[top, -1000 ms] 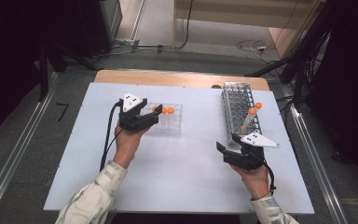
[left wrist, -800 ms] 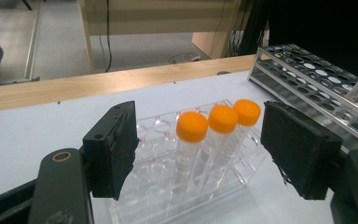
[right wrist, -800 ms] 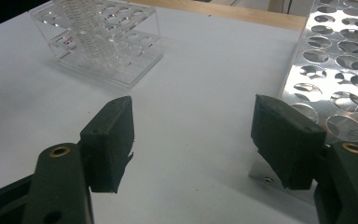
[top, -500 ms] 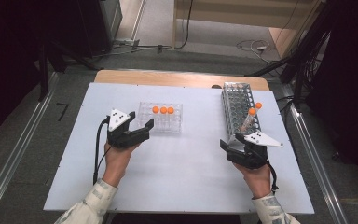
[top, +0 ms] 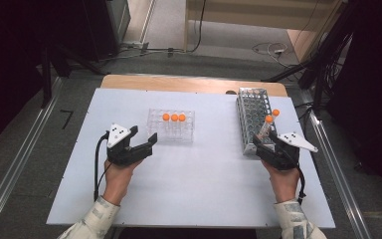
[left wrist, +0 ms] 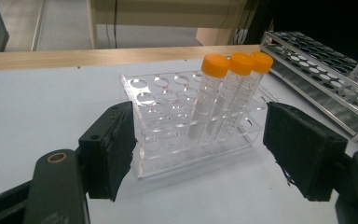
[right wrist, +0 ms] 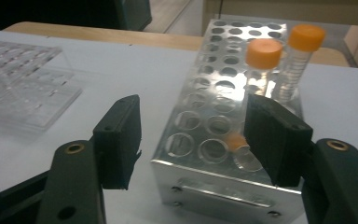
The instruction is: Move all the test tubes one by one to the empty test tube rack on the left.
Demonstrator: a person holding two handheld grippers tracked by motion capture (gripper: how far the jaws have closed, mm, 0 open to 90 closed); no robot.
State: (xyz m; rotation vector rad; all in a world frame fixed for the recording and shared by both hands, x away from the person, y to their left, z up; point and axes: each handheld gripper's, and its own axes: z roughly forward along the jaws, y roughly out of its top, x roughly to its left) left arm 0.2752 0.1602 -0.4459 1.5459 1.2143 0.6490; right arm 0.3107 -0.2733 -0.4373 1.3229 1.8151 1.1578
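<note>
Left gripper is released, behind the clear rack; right gripper, jaws just narrowing, empty, must next clamp the nearest tube ahead

Bright even table light, dark surroundings, soft focus

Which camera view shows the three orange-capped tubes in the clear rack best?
The left gripper view: the three tubes stand close and whole, upright in the clear rack. The high view shows just their caps. The right gripper view catches the rack's blurred edge.
</note>
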